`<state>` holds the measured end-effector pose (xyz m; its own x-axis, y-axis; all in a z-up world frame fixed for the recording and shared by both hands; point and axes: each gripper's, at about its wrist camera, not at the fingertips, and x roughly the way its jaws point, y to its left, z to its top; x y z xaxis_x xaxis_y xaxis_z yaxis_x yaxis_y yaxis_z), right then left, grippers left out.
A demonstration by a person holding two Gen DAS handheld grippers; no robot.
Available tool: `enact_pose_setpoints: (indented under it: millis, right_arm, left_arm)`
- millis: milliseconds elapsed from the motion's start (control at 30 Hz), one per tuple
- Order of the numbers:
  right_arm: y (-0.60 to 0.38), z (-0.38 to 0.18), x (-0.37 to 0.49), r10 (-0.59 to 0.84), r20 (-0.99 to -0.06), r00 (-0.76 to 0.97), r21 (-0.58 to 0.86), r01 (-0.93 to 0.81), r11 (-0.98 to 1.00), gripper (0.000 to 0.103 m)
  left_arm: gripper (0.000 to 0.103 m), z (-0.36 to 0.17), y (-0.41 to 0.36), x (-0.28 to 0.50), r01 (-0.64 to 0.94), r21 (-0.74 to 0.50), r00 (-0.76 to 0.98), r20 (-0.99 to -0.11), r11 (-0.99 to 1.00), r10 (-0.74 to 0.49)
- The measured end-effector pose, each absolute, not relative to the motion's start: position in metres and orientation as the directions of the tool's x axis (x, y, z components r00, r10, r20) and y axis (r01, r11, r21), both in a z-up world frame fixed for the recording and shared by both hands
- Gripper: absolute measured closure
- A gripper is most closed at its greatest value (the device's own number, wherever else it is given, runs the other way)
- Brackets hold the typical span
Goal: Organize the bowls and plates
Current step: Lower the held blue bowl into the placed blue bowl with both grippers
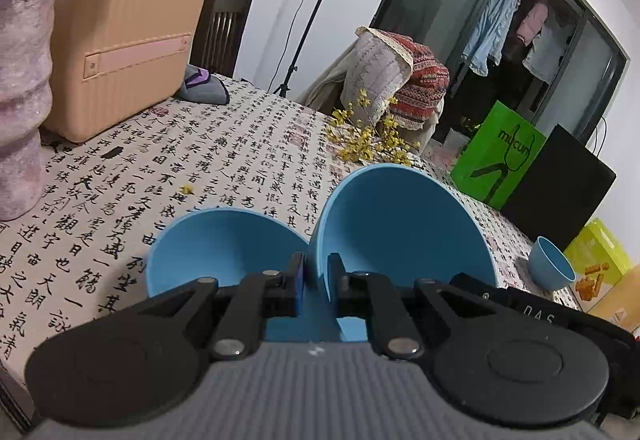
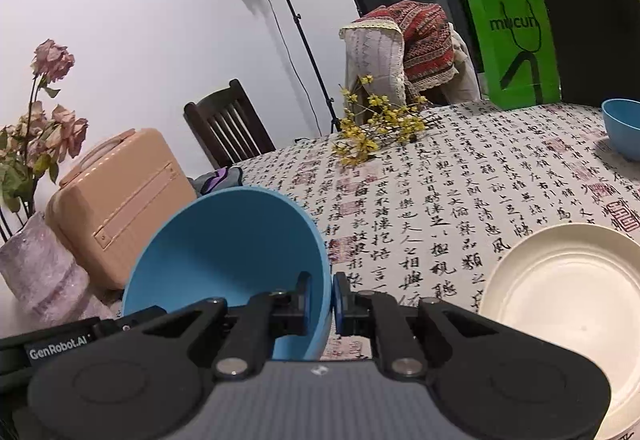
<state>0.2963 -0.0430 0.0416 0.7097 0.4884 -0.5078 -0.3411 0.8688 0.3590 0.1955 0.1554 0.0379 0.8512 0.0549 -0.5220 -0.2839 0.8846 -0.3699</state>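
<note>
My left gripper is shut on the rim of a large blue bowl, held tilted above the table. A second blue bowl is close on its left; whether it rests on the cloth is hidden. My right gripper is shut on the rim of a blue bowl, tilted above the table. A white plate lies on the table to the right of it. A small blue bowl stands at the far right, also in the right wrist view.
The table has a calligraphy cloth. On it are a peach case, a purple vase, yellow flower sprigs, a green bag, a black bag and a yellow box. Chairs stand behind.
</note>
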Motion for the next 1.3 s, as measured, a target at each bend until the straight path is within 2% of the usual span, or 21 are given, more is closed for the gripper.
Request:
enact_pose_setpoints:
  millis: [1300]
  right_arm:
    - [0.036,0.039,0.308,0.546,-0.530,0.649,0.340,-0.427,0.838,0.092]
  left_arm:
    - [0.091,0.027,0.224,0.183,-0.369,-0.410,0.851,-0.511,0.834,0.125]
